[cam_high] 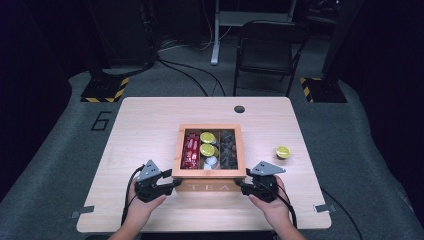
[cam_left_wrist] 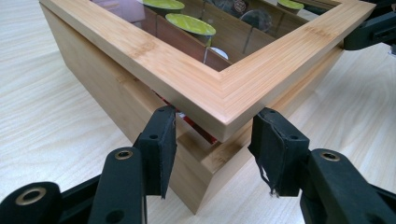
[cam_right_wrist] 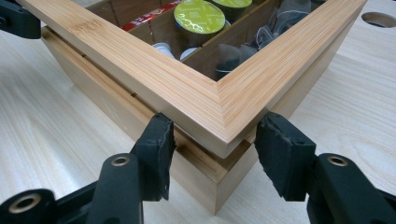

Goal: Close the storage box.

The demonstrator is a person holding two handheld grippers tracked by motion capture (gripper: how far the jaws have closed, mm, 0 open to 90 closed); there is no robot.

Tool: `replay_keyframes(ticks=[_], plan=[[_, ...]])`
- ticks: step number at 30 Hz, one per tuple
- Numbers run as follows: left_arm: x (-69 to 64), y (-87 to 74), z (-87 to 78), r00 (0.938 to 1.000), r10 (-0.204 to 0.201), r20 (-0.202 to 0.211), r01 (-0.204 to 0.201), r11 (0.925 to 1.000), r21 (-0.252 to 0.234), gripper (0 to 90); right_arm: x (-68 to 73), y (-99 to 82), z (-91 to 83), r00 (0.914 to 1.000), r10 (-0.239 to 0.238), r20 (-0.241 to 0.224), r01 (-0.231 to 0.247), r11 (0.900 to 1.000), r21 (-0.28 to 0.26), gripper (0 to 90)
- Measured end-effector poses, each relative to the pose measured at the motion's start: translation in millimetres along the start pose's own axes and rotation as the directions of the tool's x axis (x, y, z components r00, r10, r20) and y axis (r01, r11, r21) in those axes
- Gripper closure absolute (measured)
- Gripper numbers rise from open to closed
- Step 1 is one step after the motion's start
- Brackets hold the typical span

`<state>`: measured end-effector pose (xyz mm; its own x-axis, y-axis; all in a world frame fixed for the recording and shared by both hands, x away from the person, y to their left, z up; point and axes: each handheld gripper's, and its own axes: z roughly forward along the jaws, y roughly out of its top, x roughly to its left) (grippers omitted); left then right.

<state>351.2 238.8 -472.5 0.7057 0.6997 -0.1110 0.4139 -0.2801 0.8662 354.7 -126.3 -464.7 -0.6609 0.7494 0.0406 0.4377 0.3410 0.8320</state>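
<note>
Box [cam_high: 209, 186] front lettered "TEA", floor marking "6" [cam_high: 101, 120]

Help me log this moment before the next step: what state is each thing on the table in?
Tea box lid: lifted slightly, a gap shows at both near corners.
Tea box: on the table, compartments filled.
Left gripper: jaws at the lid's near corner, whether they press it is unclear.
Right gripper: same at the other near corner.
Loose yellow-green capsule: lying on the table right of the box, apart from it.

Each black gripper [cam_high: 176, 183] bears a grey three-cornered plate and cable.
</note>
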Motion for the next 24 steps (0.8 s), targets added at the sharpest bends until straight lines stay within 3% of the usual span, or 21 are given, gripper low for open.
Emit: replay_keyframes(ticks=[7,9,11,17,20,24], plan=[[-1.5,0.2,-0.3,0.9999,-0.012,0.004,0.012,0.9999,-0.005,43.8,-0.8,1.3,-4.1,0.9999,0.011,-0.012,-0.011,0.9999,0.007,41.3],[-0.9,-0.1,-1.6,0.9994,-0.034,0.003,0.034,0.999,-0.03,37.2,-0.4,1.7,-3.3,1.0,-0.003,-0.005,0.003,0.9997,0.025,40.1],[-0.4,0.7,-3.2,0.9993,-0.035,0.015,0.036,0.9985,-0.042,36.1,1.8,1.3,-2.1,0.9995,-0.03,-0.002,0.03,0.9986,0.044,34.8],[0.5,-0.8,-0.2,0.9991,-0.042,-0.003,0.042,0.9989,-0.021,33.9,-1.5,8.3,-16.1,0.9998,0.011,-0.016,-0.012,0.9988,-0.047,31.8],[2.0,-0.5,-0.8,0.9991,-0.043,-0.004,0.043,0.999,-0.011,33.9,-5.7,7.7,-18.3,0.9998,0.016,-0.008,-0.016,0.9986,-0.05,31.2],[5.0,1.5,-3.6,0.9985,-0.054,-0.005,0.054,0.9982,-0.027,33.9,-16.4,6.3,-21.7,0.9974,0.072,-0.003,-0.072,0.9949,-0.07,31.2]])
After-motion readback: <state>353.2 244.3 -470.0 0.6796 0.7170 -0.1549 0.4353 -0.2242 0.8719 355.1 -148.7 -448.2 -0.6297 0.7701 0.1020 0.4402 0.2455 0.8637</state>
